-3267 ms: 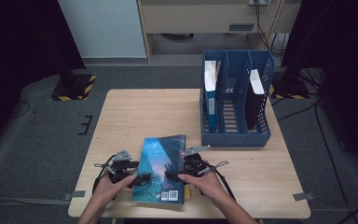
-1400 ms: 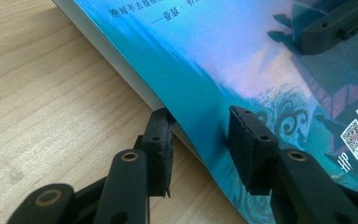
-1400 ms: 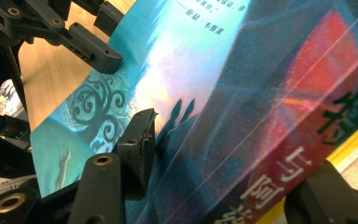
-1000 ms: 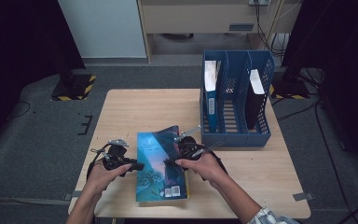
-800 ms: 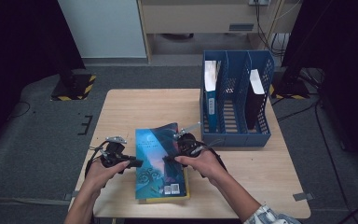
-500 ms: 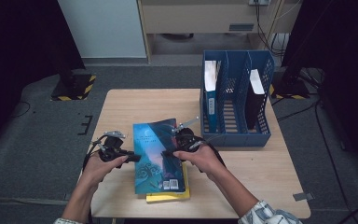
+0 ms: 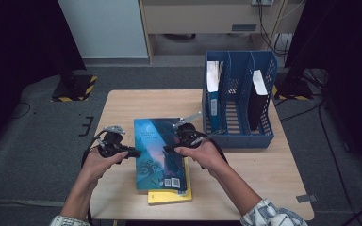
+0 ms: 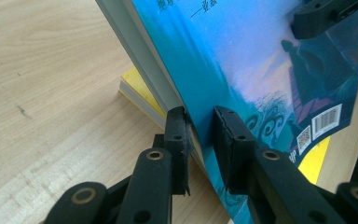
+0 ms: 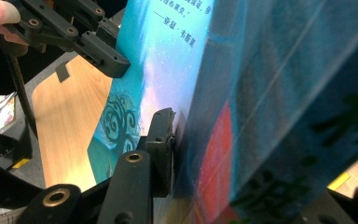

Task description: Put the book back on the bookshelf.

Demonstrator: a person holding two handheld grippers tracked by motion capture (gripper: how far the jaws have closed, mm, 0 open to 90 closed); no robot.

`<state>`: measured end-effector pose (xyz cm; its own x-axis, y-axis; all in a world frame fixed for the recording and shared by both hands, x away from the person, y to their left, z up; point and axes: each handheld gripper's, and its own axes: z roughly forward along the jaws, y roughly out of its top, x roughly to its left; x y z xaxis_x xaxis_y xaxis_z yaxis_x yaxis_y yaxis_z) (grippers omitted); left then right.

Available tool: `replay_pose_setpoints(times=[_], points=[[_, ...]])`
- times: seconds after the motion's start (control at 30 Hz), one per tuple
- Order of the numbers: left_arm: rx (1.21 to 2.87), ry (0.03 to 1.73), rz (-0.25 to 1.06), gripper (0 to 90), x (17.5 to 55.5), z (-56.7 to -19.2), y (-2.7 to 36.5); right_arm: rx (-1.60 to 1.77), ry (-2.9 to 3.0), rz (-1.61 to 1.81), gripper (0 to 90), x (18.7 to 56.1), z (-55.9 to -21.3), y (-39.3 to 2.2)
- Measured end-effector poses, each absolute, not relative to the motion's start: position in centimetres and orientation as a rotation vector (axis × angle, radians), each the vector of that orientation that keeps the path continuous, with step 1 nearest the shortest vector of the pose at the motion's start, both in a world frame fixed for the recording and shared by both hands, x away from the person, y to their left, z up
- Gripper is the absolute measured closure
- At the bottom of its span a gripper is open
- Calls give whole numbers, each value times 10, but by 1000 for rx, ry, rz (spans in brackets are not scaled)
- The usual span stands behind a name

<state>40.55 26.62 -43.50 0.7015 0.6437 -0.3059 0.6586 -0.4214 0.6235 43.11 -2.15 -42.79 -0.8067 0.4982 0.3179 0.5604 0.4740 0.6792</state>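
Left gripper (image 8: 200, 135) and right gripper (image 9: 186, 140) jaws, just closing, clamp the blue book (image 7: 158, 150) edges. Left gripper view reveals a yellow book (image 8: 137, 91) beneath.

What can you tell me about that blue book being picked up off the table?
The blue book is a thick paperback with a glossy cover: a teal sky, pale pink glow, dark swirls, and a barcode and small square code near its lower corner. It is lifted at a tilt above a yellow book that lies on the wooden table. The left claw pinches one long edge, its jaws having just been closing on it; the right claw grips the opposite edge the same way.
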Motion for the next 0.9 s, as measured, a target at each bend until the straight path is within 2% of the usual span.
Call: replay_pose_setpoints(times=[0.47,0.9], points=[[2171,988,162,761,425,-406,265,-966,-2723,-1361,701,454,-403,-12],[2204,1008,224,761,437,-397,260,-1002,-2737,-1450,697,467,-403,-10]])
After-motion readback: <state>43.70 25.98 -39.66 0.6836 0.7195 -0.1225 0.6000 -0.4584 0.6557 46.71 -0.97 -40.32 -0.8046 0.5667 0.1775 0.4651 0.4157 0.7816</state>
